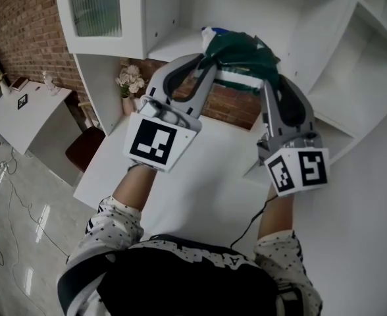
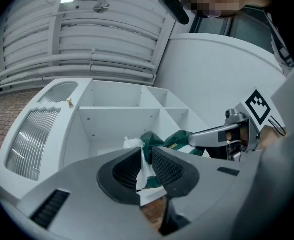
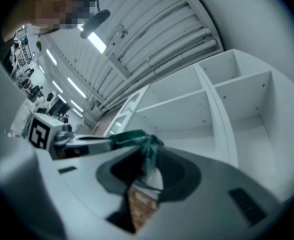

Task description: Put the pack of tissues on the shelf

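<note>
The pack of tissues (image 1: 238, 56), dark green with white ends, hangs in the air in front of the white shelf unit (image 1: 174, 45). My left gripper (image 1: 205, 59) is shut on its left end, where a fold of white and green wrapper is pinched between the ribbed pads (image 2: 164, 166). My right gripper (image 1: 270, 78) is shut on the right end. In the left gripper view the pack (image 2: 174, 140) stretches across to the right gripper (image 2: 227, 134), with open shelf compartments (image 2: 117, 124) behind it. In the right gripper view the pack (image 3: 132, 136) sits before empty compartments (image 3: 187, 119).
A cabinet with a ribbed glass door (image 1: 95, 5) stands left of the open shelves. Below lies a white table (image 1: 200, 189), with a flower vase (image 1: 129, 84) at its far left corner and a dark red chair (image 1: 85, 147) beside it. A brick wall (image 1: 29, 31) runs behind.
</note>
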`<move>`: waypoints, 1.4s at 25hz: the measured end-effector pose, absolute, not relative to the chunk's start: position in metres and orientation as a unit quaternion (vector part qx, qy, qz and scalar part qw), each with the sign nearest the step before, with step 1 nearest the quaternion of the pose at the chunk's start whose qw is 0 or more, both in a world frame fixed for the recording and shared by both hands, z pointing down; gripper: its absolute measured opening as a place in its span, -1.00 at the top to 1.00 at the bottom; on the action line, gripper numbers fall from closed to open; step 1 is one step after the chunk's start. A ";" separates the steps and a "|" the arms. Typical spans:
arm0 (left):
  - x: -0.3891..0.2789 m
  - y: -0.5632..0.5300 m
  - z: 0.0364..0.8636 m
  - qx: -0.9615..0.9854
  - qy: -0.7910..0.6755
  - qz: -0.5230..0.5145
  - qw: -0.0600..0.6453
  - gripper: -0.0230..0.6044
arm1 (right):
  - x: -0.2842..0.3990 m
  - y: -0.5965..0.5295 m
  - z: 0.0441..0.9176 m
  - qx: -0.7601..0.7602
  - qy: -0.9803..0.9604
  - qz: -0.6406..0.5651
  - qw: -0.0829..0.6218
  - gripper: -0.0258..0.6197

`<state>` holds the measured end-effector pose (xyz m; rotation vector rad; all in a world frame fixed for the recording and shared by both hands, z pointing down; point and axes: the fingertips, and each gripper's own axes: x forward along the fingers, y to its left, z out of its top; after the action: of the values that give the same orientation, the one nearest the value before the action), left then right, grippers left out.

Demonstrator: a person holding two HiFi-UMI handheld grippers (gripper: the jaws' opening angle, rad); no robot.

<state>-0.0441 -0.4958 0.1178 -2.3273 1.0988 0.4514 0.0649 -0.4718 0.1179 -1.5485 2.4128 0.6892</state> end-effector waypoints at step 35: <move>-0.018 -0.556 0.141 -0.845 0.436 0.115 0.286 0.63 | 0.087 -0.534 0.146 -0.570 0.784 0.245 0.031 0.55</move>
<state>-0.0177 -0.5555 0.1408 -2.2594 1.1665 0.3070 0.0871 -0.5337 0.1461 -1.7555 2.4144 0.7556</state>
